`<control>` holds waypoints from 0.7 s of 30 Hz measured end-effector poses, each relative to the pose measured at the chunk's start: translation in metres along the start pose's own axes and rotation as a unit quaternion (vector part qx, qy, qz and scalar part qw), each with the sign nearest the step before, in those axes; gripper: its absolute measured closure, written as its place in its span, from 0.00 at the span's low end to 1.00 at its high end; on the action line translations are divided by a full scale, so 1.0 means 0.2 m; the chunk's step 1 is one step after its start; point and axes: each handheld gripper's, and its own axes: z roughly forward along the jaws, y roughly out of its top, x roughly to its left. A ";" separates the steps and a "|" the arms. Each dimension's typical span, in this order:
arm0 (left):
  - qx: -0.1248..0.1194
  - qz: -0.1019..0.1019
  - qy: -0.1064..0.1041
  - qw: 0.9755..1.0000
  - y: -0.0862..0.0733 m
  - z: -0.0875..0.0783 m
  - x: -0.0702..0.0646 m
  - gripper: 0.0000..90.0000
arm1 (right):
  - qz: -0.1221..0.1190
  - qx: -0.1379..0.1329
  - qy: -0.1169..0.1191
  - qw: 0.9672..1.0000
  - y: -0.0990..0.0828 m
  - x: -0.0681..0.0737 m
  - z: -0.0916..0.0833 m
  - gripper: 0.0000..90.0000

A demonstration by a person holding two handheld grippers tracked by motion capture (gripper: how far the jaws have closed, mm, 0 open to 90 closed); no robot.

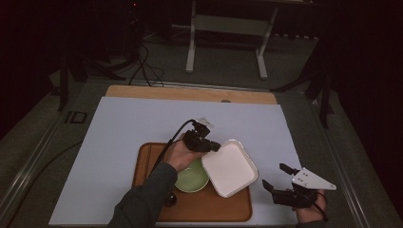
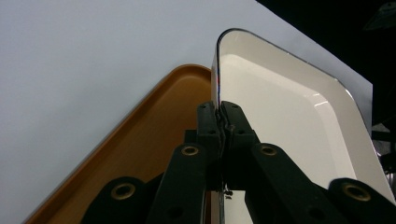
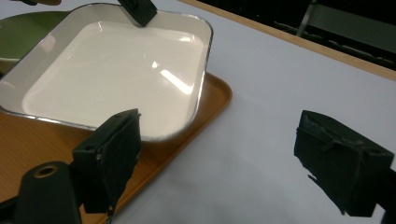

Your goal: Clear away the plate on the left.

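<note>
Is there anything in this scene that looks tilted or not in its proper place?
Yes. The white square dish is askew: the left gripper pinches its rim, and it sticks out past the brown tray's right edge beside the green bowl. Nothing looks spilled or broken.

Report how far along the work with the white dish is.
Done: the left gripper is clamped on the rim of the white dish. In hand: the dish is held over the brown tray, beside the green bowl. Left: setting it down; the right gripper waits open.
</note>
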 end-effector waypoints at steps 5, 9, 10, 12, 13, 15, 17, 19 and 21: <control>0.007 -0.006 -0.005 1.000 -0.01 0.02 -0.01 0.98 | 0.000 0.000 0.000 1.000 0.00 0.00 0.00 0.16; 0.015 -0.006 -0.006 1.000 -0.01 0.04 -0.01 0.98 | 0.000 0.000 0.001 1.000 0.00 0.00 0.00 0.16; 0.016 -0.006 -0.007 1.000 -0.01 0.04 -0.01 0.98 | 0.000 0.000 0.001 1.000 0.00 0.00 0.00 0.16; 0.018 -0.008 -0.010 1.000 -0.01 0.04 -0.01 0.98 | 0.000 0.000 0.001 1.000 0.00 0.00 0.00 0.16; 0.020 -0.009 -0.010 1.000 -0.01 0.05 -0.01 0.98 | 0.000 0.000 0.001 1.000 0.00 0.00 0.00 0.16; 0.025 -0.011 -0.013 1.000 -0.01 0.06 -0.01 0.98 | -0.001 0.000 0.002 1.000 0.00 0.00 0.00 0.16; 0.029 -0.011 -0.016 0.999 -0.01 0.07 -0.01 0.98 | -0.001 0.000 0.002 1.000 0.00 0.00 0.00 0.16; 0.032 -0.008 -0.016 0.999 -0.01 0.07 -0.02 0.98 | 0.000 0.000 0.002 1.000 0.00 0.00 0.00 0.16; 0.037 -0.006 -0.015 0.999 0.00 0.07 -0.02 0.98 | 0.000 0.001 0.001 1.000 0.00 0.00 0.00 0.16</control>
